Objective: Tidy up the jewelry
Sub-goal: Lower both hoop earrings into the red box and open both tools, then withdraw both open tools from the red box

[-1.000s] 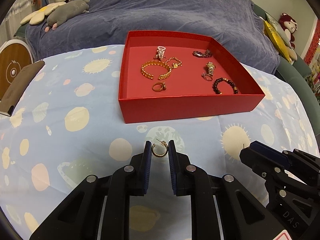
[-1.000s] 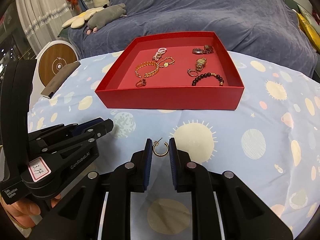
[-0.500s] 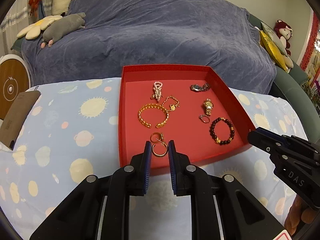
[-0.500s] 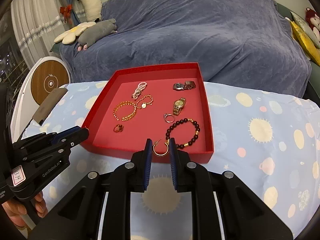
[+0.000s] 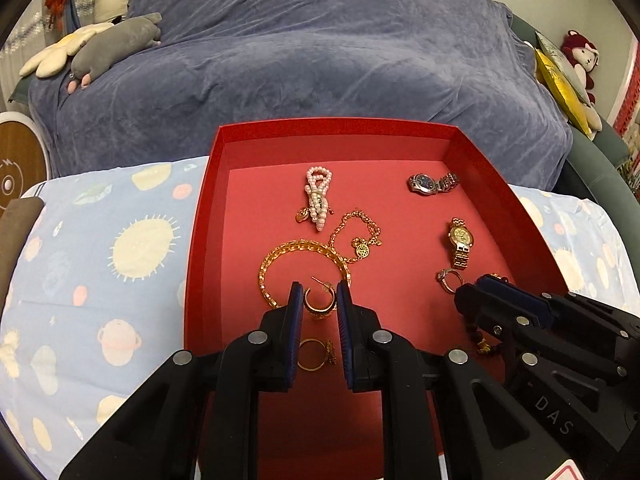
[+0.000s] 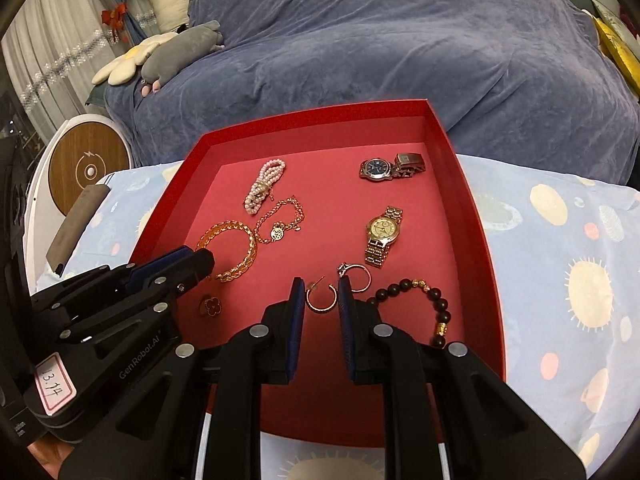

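Left hand-held gripper [image 5: 318, 306]: closed to a narrow gap, pinching a gold hoop earring [image 5: 319, 303] between its pads, over the red tray [image 5: 496, 196].
Right hand-held gripper [image 6: 320, 300]: likewise nearly closed on a second hoop earring [image 6: 321, 299].
Key relation: each earring sits at its own fingertips, hoop spanning pad to pad, post pointing away; tray floor lies directly beneath.
Neighbours: gold chain bracelet [image 5: 280, 264] just ahead of left; silver ring [image 6: 357, 275] and dark bead bracelet [image 6: 424, 300] just ahead-right of right.
Judgement: release is next; both are equally placed.

"DAS" on the right gripper [image 5: 480, 300]; "GenRobot.AI" and a "13.14" sticker [image 6: 55, 385] on the left gripper [image 6: 196, 266].
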`<state>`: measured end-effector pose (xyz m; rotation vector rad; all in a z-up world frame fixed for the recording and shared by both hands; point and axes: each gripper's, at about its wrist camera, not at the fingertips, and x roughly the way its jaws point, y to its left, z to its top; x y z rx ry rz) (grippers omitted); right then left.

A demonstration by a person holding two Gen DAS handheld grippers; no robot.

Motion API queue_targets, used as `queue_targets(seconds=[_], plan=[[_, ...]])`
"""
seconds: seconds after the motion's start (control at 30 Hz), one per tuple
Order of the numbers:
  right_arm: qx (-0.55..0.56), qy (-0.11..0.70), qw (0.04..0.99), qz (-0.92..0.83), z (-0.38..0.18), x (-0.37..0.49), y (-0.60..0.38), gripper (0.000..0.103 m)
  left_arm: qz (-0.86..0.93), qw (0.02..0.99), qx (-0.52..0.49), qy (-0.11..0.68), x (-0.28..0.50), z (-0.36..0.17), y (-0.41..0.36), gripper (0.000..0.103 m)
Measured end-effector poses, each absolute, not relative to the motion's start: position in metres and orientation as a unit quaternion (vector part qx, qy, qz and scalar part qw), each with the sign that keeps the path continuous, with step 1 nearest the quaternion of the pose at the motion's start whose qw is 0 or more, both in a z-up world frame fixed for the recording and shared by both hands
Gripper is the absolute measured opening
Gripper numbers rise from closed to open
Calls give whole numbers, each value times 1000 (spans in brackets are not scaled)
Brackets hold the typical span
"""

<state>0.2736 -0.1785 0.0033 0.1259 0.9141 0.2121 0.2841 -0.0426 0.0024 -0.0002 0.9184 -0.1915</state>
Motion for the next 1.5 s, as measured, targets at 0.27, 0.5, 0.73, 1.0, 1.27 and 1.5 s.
queue_targets(seconds=[0.27,0.5,0.73,1.0,1.27,1.5], plan=[[59,432,894,102,9,271,-179,19,-91,891,-13,444,282,2,-40,29],[59,411,905,97,48,233,-190,29,-89,898,-24,431,254,35,-34,38],[75,400,909,88,69,167,-203,40,-82,907,-28,411,192,65,-29,54],[80,409,906,78,60,111,-200,56,-62,903,-34,423,138,58,-28,57],[55,409,908,73,47,101,-187,58,-59,897,-24,438,122,38,-28,58],[52,420,904,66,35,105,-185,58,-60,894,-19,443,125,33,-32,55]])
